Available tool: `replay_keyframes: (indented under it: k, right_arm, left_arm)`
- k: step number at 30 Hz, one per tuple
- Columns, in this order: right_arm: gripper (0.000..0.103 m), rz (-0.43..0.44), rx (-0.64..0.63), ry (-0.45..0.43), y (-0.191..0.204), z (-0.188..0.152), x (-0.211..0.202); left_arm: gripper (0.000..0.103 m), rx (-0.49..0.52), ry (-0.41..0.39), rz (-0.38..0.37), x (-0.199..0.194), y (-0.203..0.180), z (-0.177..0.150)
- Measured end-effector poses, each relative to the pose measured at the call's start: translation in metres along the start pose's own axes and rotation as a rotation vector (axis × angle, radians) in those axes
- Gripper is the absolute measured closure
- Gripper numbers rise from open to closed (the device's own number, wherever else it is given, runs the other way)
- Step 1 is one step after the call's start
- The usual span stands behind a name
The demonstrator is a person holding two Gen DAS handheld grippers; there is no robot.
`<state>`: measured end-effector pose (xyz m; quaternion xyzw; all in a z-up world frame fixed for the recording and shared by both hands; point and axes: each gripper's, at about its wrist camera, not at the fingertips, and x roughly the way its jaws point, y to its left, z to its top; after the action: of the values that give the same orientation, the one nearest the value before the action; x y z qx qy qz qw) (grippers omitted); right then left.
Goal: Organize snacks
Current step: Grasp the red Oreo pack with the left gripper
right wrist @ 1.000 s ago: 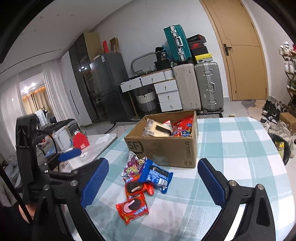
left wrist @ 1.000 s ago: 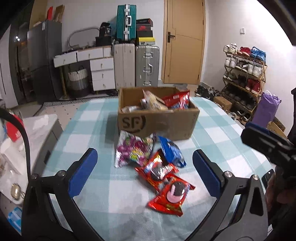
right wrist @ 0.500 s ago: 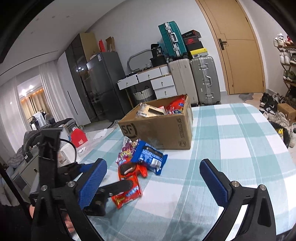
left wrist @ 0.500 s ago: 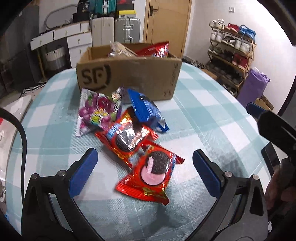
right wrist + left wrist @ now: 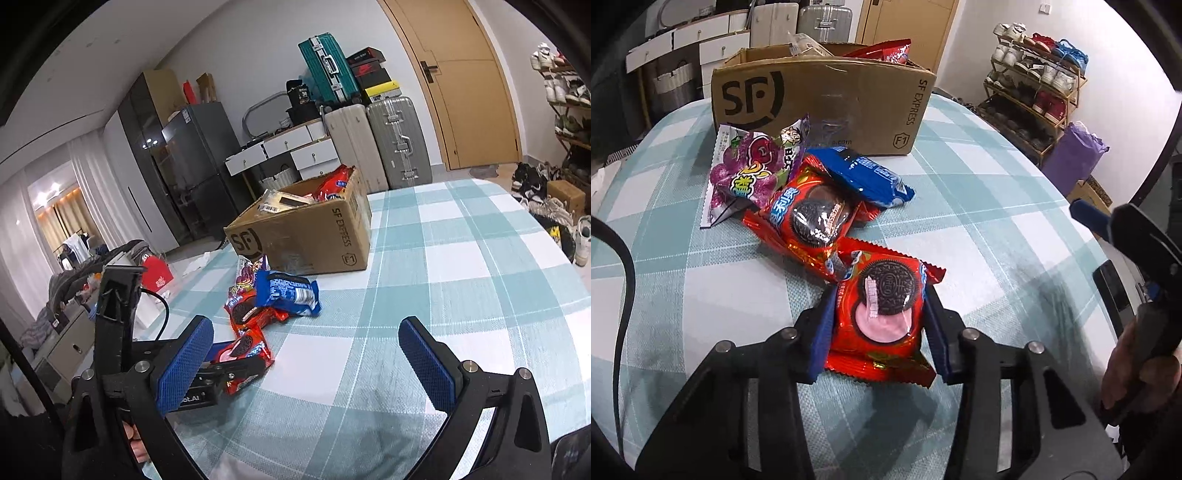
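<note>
Left gripper (image 5: 879,325) is clamped on the nearest red Oreo pack (image 5: 882,317), which lies flat on the teal-and-white checked tablecloth (image 5: 979,229). Right gripper (image 5: 306,365) hovers over bare cloth with its blue pads spread wide, holding nothing. Just beyond the held pack lie a second red Oreo pack (image 5: 812,218), a blue Oreo pack (image 5: 868,177) and a purple candy bag (image 5: 753,170), overlapping. Farther off stands the SF cardboard box (image 5: 827,99), snacks inside. Behind the table are suitcases (image 5: 376,144), white drawers (image 5: 288,147), a wooden door (image 5: 465,81) and, at right, a shoe rack (image 5: 1034,88).
</note>
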<state>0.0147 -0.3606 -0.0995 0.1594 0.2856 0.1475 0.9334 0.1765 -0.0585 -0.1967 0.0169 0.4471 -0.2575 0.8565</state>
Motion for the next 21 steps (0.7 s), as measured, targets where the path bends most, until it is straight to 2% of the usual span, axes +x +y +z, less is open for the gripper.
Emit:
replay_keyframes:
  k: [4,8,16,21]
  right_arm:
    - [0.001,-0.004,0.02,0.003,-0.003,-0.003,-0.001]
    - [0.001,-0.008,0.025,0.012,-0.001,-0.003,-0.001]
    - [0.001,-0.015,0.005,0.042,0.006,0.0,0.005]
    - [0.001,0.028,0.01,0.095,0.008,0.008,0.028]
  left_arm:
    - [0.062,-0.029,0.01,-0.042,-0.005,0.002,0.0]
    - [0.062,-0.02,-0.01,-0.023,-0.011,0.0,-0.001]
    - [0.062,-0.094,-0.051,-0.018,-0.04,0.025,-0.018]
    - [0.062,-0.136,-0.086,0.001,-0.052,0.043,-0.026]
